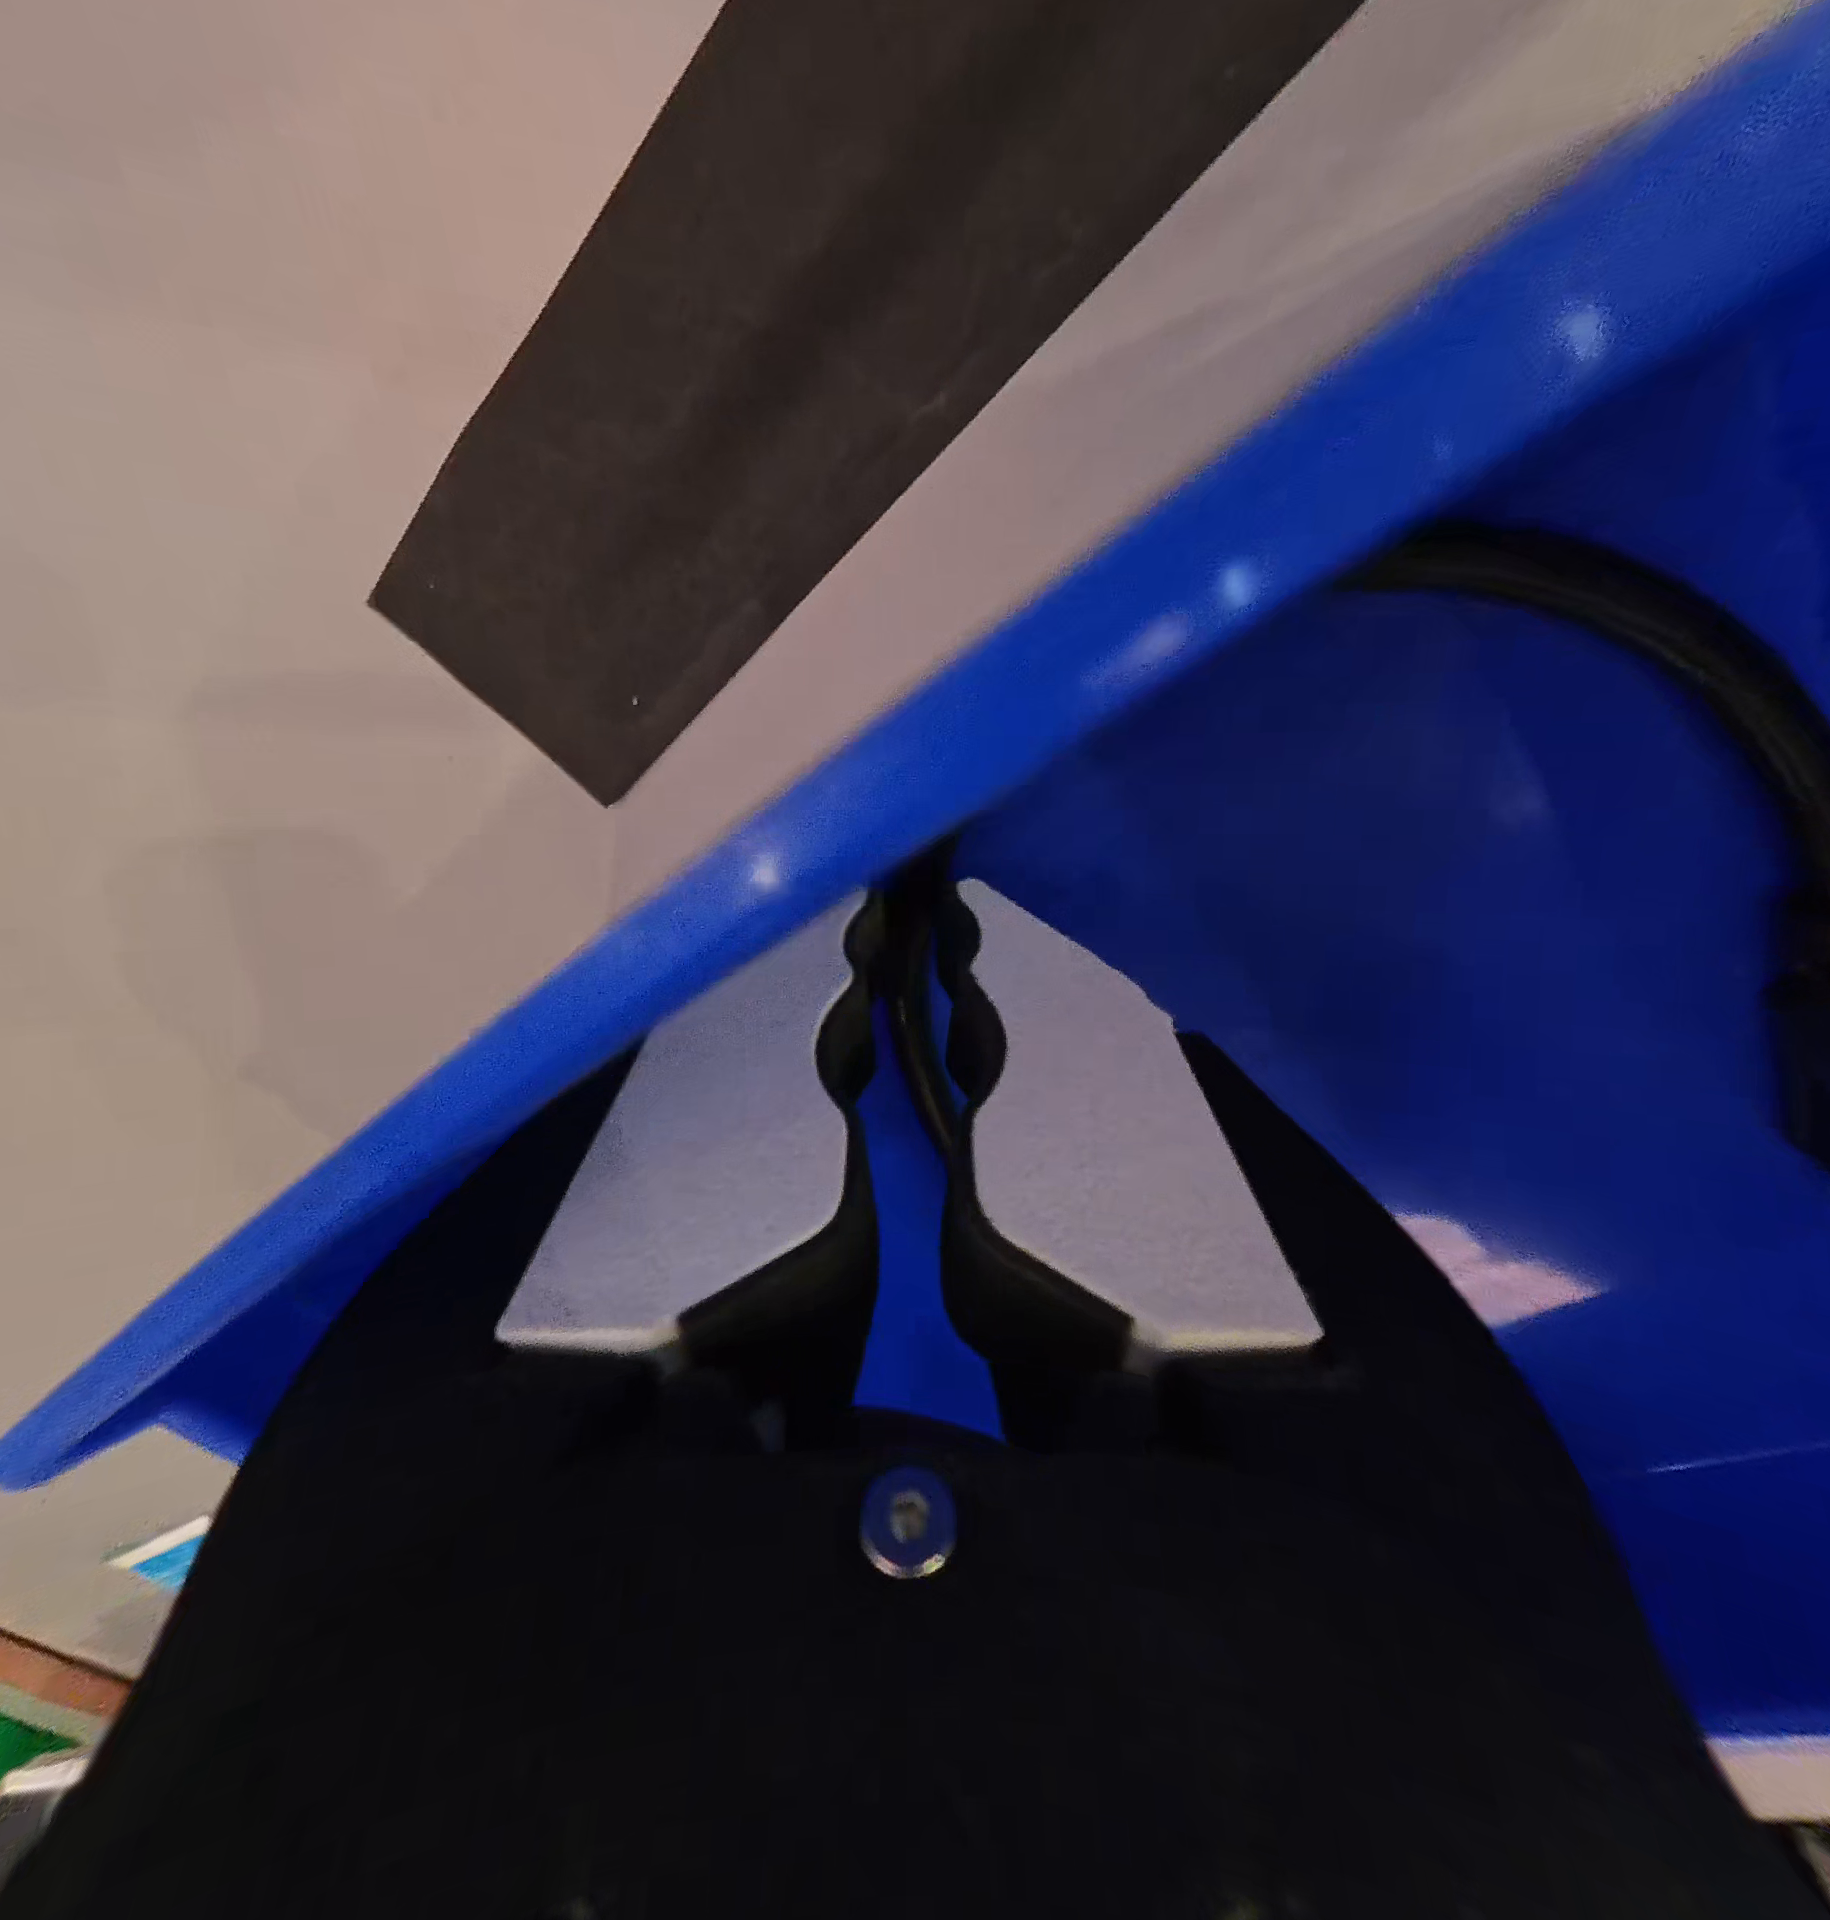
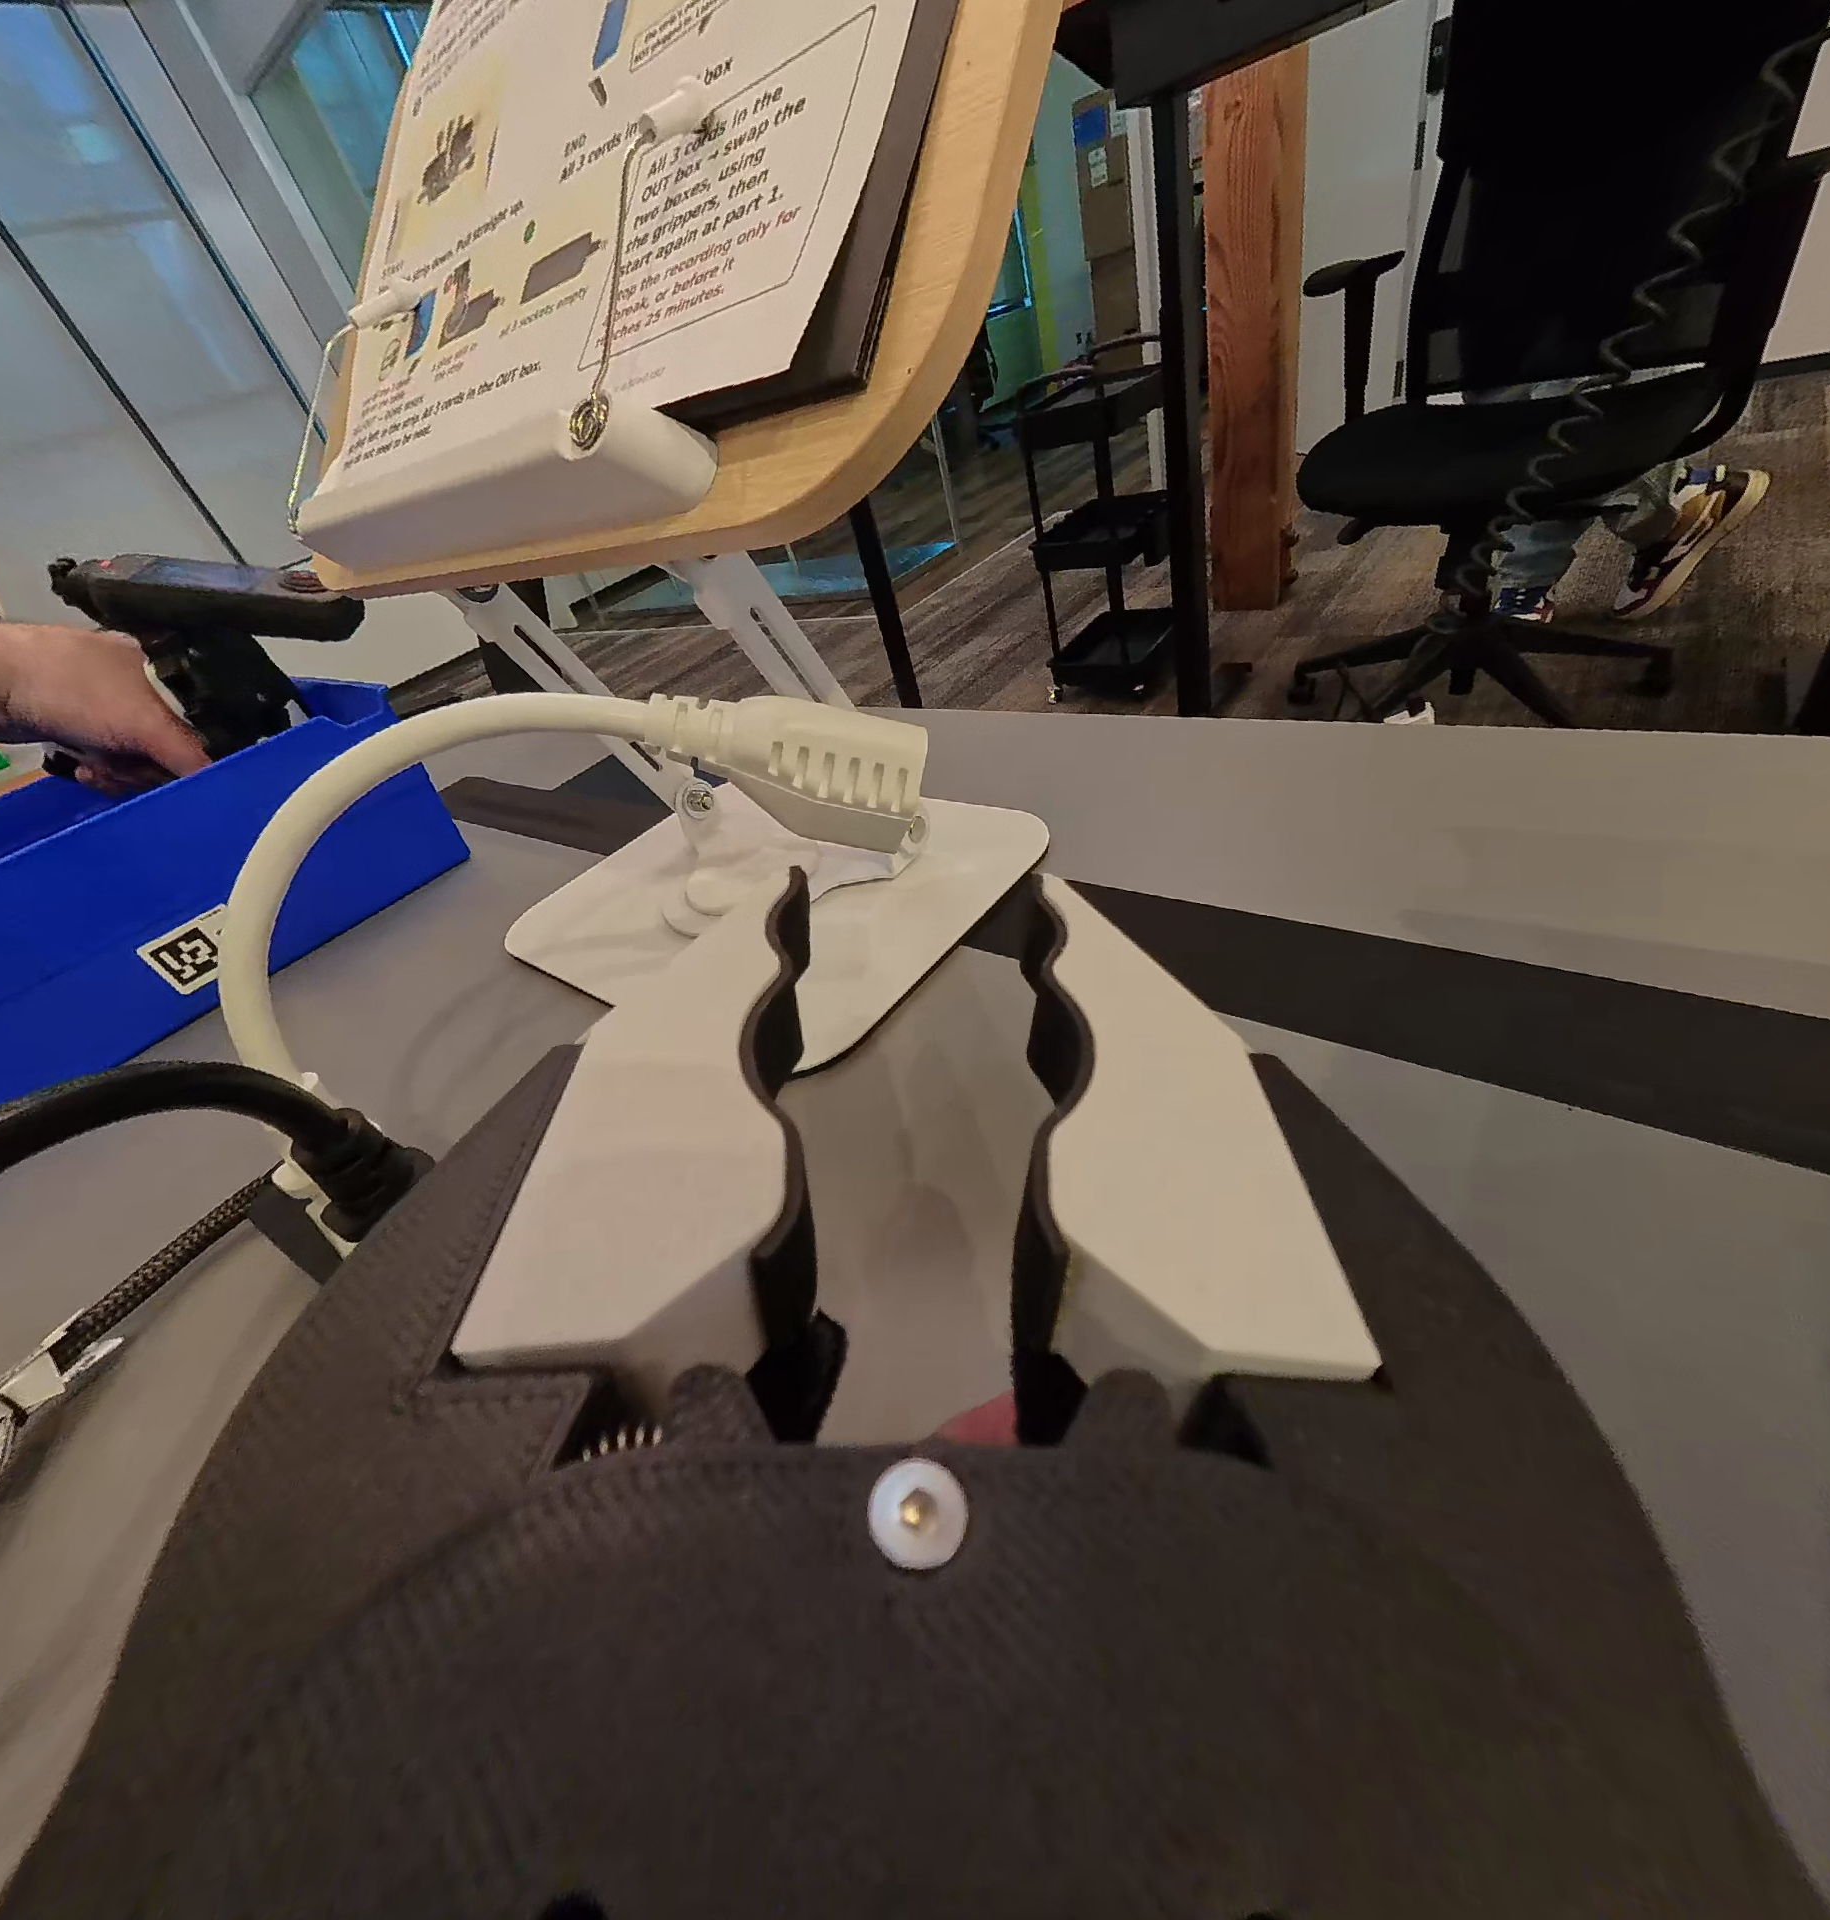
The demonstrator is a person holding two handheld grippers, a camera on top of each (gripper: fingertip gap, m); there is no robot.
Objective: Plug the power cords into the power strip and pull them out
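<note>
- My left gripper (image 1: 911,997) reaches over the rim of the blue bin (image 1: 994,748), and its jaws are pinched nearly together on a thin black cord (image 1: 926,1049) that runs up between the pads.
- That cord's long axis lies along my fingers, straight ahead and into the bin; a thicker loop of black cable (image 1: 1669,644) curls inside the bin to the right. I think it is the same cord, but the view is blurred and the rim hides the join.
- My right gripper (image 2: 916,997) is parted to a moderate gap and holds nothing; only the grey table (image 2: 1462,862) shows between its white fingers (image 2: 1150,1091).
- The power strip itself I cannot make out plainly. At the right gripper's lower left a black plug (image 2: 355,1153) and a white cord (image 2: 298,862) stand up side by side, apparently from it, with a braided cable (image 2: 163,1257) leading away.
- The white cord arches up and over, its free white connector (image 2: 838,774) lying level, just ahead of and above my right fingertips, long axis left to right.
- For plugging in, the right gripper sits much nearer the plugs; the left, seen far off at the bin, is well apart, so its cord must travel rightward.
- Writing: a printed instruction sheet (image 2: 620,208) on a wooden stand (image 2: 952,343), and a square black-and-white code sticker (image 2: 184,951) on the bin's side. I see no brand marks.
</note>
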